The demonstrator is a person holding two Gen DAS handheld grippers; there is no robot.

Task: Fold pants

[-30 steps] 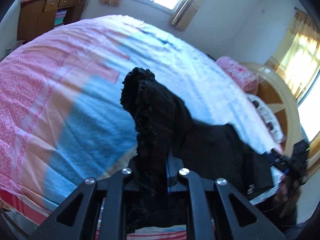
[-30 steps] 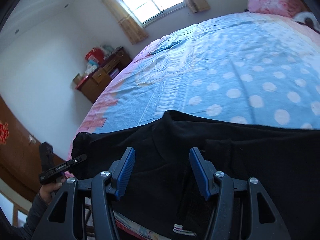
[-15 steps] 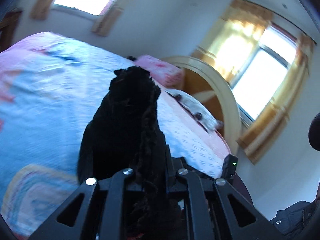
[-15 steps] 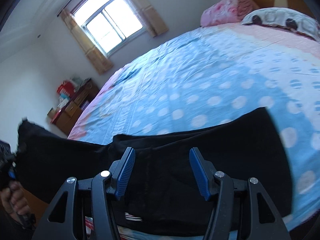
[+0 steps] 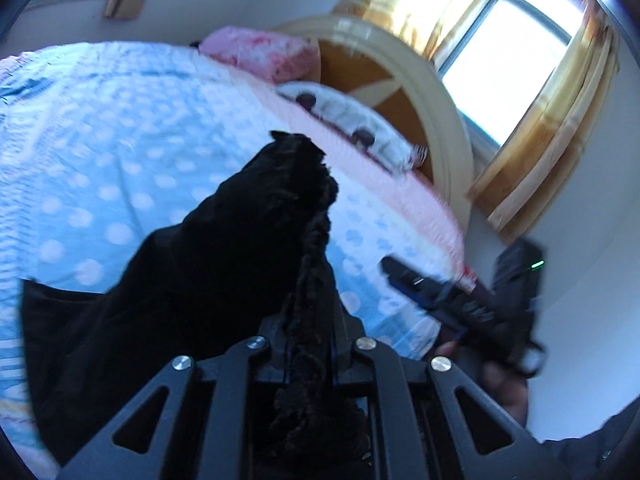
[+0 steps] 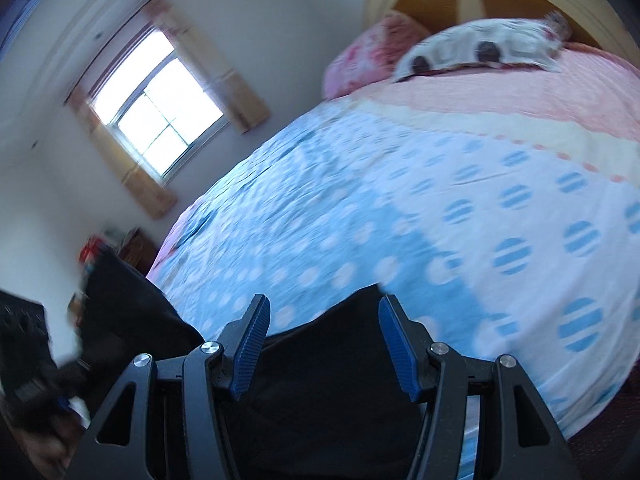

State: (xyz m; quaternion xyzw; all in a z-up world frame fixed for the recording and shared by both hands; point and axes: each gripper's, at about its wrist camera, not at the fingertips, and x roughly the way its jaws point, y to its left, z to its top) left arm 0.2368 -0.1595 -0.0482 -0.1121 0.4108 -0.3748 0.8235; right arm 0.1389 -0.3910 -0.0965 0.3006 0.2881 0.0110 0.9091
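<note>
The black pants (image 5: 208,280) hang bunched from my left gripper (image 5: 310,332), which is shut on a thick fold of the fabric and holds it above the bed. The rest of the pants trails down to the lower left. In the right wrist view the pants (image 6: 320,360) lie on the near edge of the bed under my right gripper (image 6: 322,344), whose blue-padded fingers (image 6: 250,344) stand wide apart with nothing between them. The right gripper also shows in the left wrist view (image 5: 440,300), at the lower right, held by a hand.
The bed (image 6: 400,208) has a blue and white dotted cover with a pink band near the headboard (image 5: 400,92). A pink pillow (image 6: 372,48) and a white patterned pillow (image 6: 480,48) lie at its head. Curtained windows (image 6: 156,116) are on the walls.
My left gripper has swung the held pants to the right, toward the headboard end. My right gripper has moved right along the bed edge, with less fabric in front of it.
</note>
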